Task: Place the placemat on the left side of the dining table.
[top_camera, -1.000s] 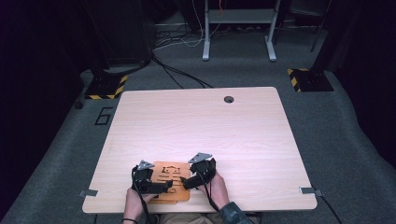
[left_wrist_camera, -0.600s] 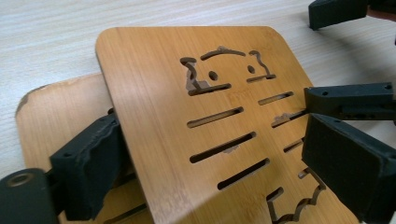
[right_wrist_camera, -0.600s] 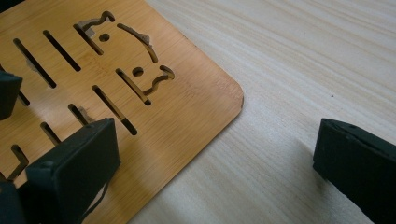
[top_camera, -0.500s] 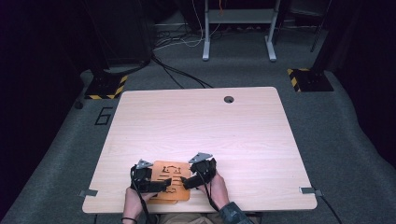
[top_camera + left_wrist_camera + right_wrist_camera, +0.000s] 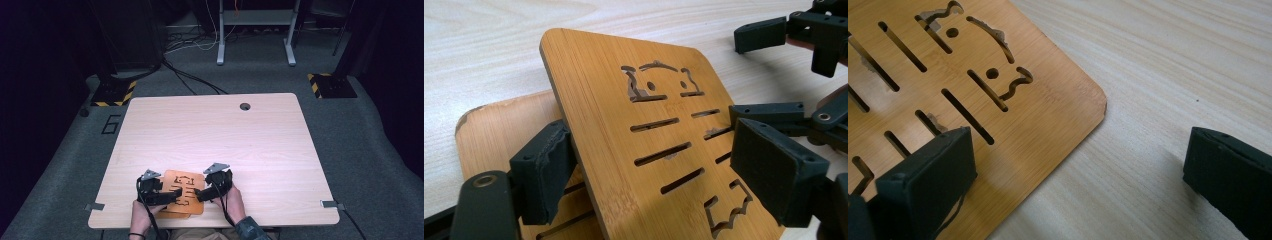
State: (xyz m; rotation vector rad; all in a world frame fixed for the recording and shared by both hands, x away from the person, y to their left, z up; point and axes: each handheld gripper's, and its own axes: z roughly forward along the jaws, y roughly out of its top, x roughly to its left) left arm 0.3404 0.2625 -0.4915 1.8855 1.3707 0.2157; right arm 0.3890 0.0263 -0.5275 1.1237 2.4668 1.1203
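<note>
high view, boards: two orange-brown bamboo boards at the near edge of the tabletop (image 5: 210,135), upper board (image 5: 183,187) on the lower board (image 5: 175,212); lower one mostly covered, just a strip shows at the near side
high view, grippers: left gripper (image 5: 172,196) and right gripper (image 5: 200,194) meet over the upper board from either side; jaw tips too small and dark to read here
high view, hands: both wrists cut off by the bottom edge
left gripper view, upper board: flat bamboo panel (image 5: 649,130), rounded corners, straight grain, cut through with parallel slots and a face-like figure; tilted, one edge raised off the lower board (image 5: 499,132)
left gripper view, jaws: black, rubbery pads, left pad chipped along its edge; they have just been closing, the raised board edge between them; the left pad sits against the board edge, the far pad stands clear, not yet clamped
left gripper view, other gripper: right gripper (image 5: 769,75) at the far right, partly cut off
right gripper view, upper board: rounded corner (image 5: 998,95) with a chipped tip, slots ragged at some ends
right gripper view, jaws: spread wide, one pad over the board, the other over bare pale woodgrain tabletop (image 5: 1168,75), gripping nothing; contact under the pad hidden
</note>
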